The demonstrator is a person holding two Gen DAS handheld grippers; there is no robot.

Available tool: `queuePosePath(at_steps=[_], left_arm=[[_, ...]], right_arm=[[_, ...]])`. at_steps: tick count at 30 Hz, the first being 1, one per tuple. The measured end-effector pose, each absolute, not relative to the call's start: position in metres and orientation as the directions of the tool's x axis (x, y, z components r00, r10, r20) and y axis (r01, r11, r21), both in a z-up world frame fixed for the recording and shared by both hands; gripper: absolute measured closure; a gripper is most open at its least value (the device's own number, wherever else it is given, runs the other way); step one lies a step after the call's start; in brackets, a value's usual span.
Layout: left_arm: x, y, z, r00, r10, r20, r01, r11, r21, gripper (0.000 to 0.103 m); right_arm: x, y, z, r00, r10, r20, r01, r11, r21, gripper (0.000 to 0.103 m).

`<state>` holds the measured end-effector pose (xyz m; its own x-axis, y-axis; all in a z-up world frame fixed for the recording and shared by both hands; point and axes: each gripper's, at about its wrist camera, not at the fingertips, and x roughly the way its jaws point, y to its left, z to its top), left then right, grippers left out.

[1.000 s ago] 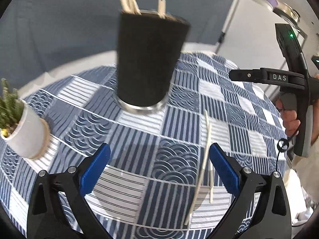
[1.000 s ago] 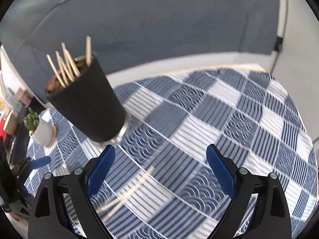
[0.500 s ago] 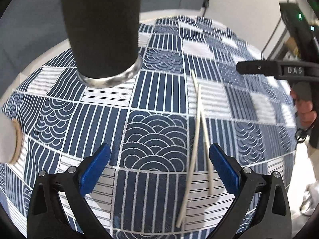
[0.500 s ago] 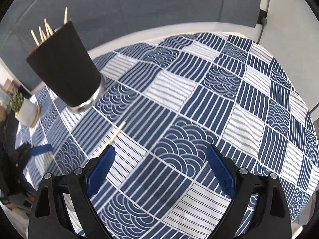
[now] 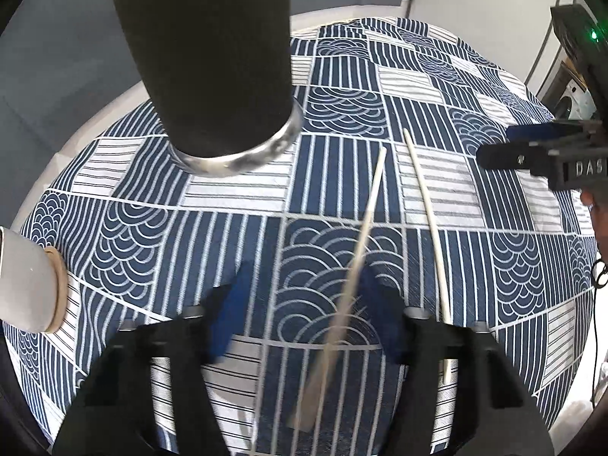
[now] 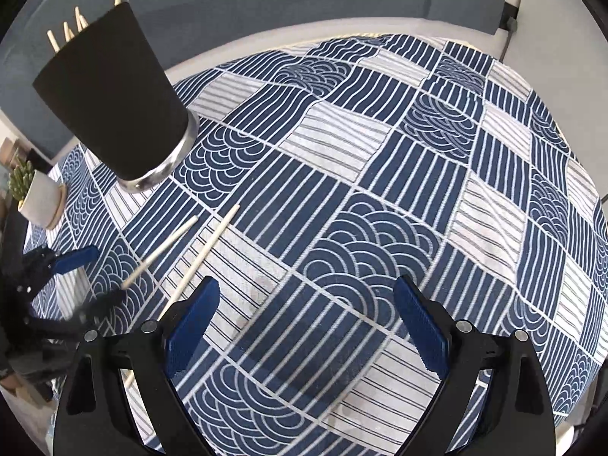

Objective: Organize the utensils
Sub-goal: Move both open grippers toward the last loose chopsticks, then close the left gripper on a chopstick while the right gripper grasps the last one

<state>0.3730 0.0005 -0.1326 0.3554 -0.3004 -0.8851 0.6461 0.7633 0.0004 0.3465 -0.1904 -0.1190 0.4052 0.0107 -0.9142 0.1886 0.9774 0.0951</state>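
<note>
Your left tool [image 5: 300, 304] points down at the bench [image 5: 475, 87], which is covered in a blue patterned cloth, and its jaws are closing around one pale chopstick [image 5: 364, 228]; the blue pads look blurred and do not yet press on the stick, which runs up between them beside the right pad. A second chopstick [image 5: 427, 220] lies just outside that pad, apart from the first. Your right tool [image 6: 306, 323] hangs wide open over bare cloth, holding nothing. The black holder [image 6: 114, 102] with more sticks stands upright beyond both chopsticks, near a small potted plant [image 6: 36, 193].
</note>
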Motion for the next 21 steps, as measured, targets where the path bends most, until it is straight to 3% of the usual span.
queuePosePath(at_steps=[1,3,4,10,15,17,19,21], left_arm=[[0.375,0.000,-0.131,0.349,-0.300,-0.888,0.649,0.761,-0.002,0.062],[0.377,0.000,-0.130,0.340,-0.301,-0.891,0.647,0.762,-0.010,0.087],[0.378,0.000,-0.129,0.335,-0.307,-0.891,0.641,0.768,-0.023,0.092],[0.378,0.008,-0.129,0.344,-0.306,-0.888,0.567,0.821,-0.064,0.095],[0.381,0.018,-0.129,0.351,-0.254,-0.901,0.540,0.841,-0.027,0.097],[0.383,0.032,-0.129,0.342,-0.277,-0.898,0.494,0.866,-0.078,0.097],[0.382,0.044,-0.129,0.332,-0.309,-0.891,0.450,0.882,-0.138,0.097],[0.381,0.052,-0.130,0.327,-0.330,-0.886,0.418,0.891,-0.178,0.097]], right_arm=[[0.348,-0.188,-0.119,0.399,0.016,-0.917,0.189,0.977,0.100,0.015],[0.351,-0.182,-0.118,0.398,0.035,-0.917,0.183,0.976,0.117,0.015],[0.354,-0.179,-0.118,0.396,0.042,-0.917,0.184,0.975,0.124,0.015],[0.373,-0.159,-0.129,0.345,0.069,-0.936,0.173,0.975,0.136,0.015],[0.388,-0.146,-0.139,0.267,0.054,-0.962,0.229,0.966,0.118,0.014],[0.392,-0.141,-0.142,0.256,0.022,-0.966,0.240,0.967,0.086,0.015],[0.395,-0.131,-0.144,0.242,-0.052,-0.969,0.233,0.972,0.006,0.023],[0.394,-0.124,-0.141,0.265,-0.057,-0.963,0.201,0.979,-0.002,0.040]])
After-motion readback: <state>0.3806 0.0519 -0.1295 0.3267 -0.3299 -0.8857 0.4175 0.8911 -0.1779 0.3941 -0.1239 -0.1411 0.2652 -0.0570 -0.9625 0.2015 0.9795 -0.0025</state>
